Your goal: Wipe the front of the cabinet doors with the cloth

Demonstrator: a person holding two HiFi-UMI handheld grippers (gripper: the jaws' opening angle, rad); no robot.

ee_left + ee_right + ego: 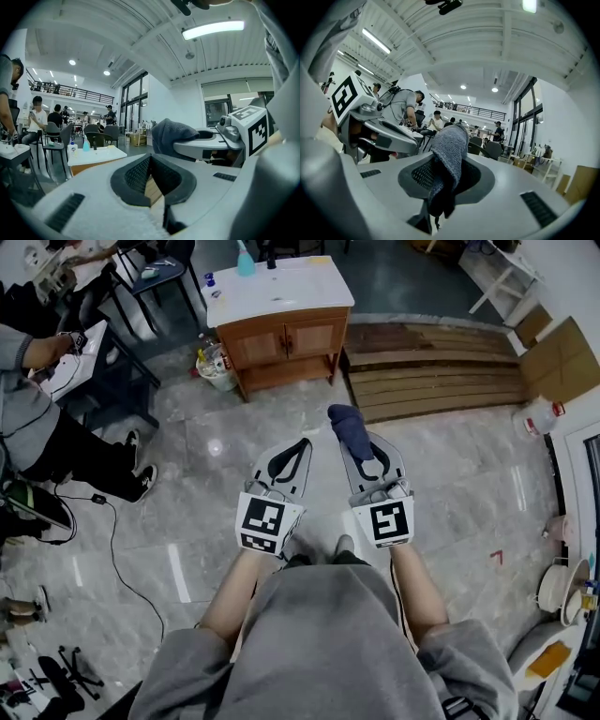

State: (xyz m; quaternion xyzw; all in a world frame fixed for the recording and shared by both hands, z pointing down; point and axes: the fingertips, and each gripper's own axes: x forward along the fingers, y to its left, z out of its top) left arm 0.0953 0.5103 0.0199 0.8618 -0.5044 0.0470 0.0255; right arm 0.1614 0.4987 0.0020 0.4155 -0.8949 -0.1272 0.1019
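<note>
grey tile floor (234,460) w/ wooden cabinet (284,341) standing on it, small bin (218,374) touching its left side, planks (441,371) laid to the right, black cable (113,549) trailing lower left

Cloth look: a dark blue-grey terry cloth (352,430), bunched into a rounded wad.
Cloth hold: it was pinched between the jaws of the right gripper (364,448), which were closed on it. One lump stood out past the jaw tips and a tail hung down inside the jaw opening.
Cloth place: it was held in the air on the near side of the cabinet (281,296), a little to its right and well apart from it.
Cabinet doors: two brown wooden cabinet doors (286,340) sat side by side, both shut, each with a recessed panel.
Cabinet place: it stood on short legs at the far middle of the scene, slightly turned, with its door front facing the near side.
</note>
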